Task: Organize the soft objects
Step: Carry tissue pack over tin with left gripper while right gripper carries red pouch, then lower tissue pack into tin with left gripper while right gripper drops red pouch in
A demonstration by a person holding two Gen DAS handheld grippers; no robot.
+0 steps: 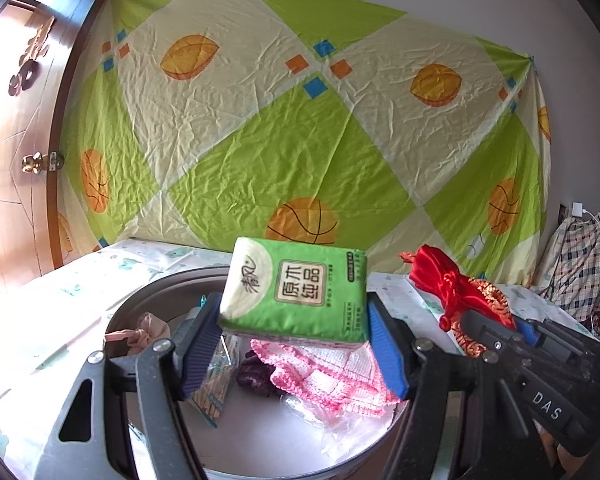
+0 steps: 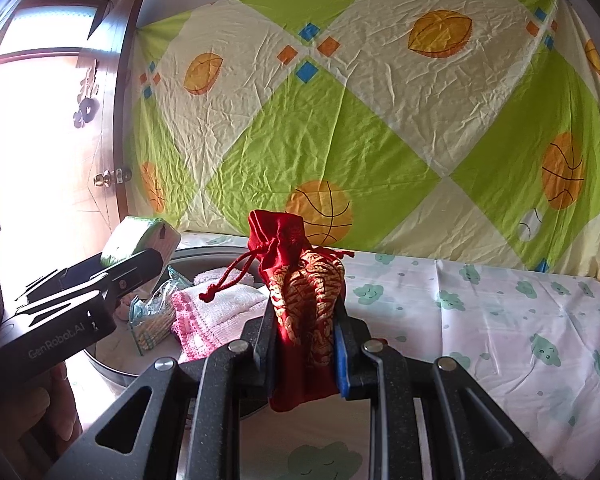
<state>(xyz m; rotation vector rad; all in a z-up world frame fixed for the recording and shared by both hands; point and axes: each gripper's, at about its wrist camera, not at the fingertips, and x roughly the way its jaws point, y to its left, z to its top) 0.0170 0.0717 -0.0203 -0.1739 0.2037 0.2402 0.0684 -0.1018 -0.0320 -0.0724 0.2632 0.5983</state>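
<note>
My left gripper (image 1: 296, 344) is shut on a green tissue pack (image 1: 296, 290) and holds it above a round grey basin (image 1: 140, 300). In the basin lie a pink-edged white cloth (image 1: 332, 376), a dark purple item (image 1: 256, 372), a small pink pouch (image 1: 146, 332) and a striped packet (image 1: 210, 396). My right gripper (image 2: 302, 336) is shut on a red and gold drawstring pouch (image 2: 300, 288), held upright at the basin's right edge. The pouch also shows in the left wrist view (image 1: 452, 284). The tissue pack (image 2: 140, 240) and the cloth (image 2: 216, 312) show in the right wrist view.
The basin stands on a white sheet with green cloud prints (image 2: 500, 320). A green and cream patterned cloth (image 1: 300, 112) hangs on the wall behind. A wooden door (image 1: 24, 140) is at the left. A checked bag (image 1: 584, 264) sits at the far right.
</note>
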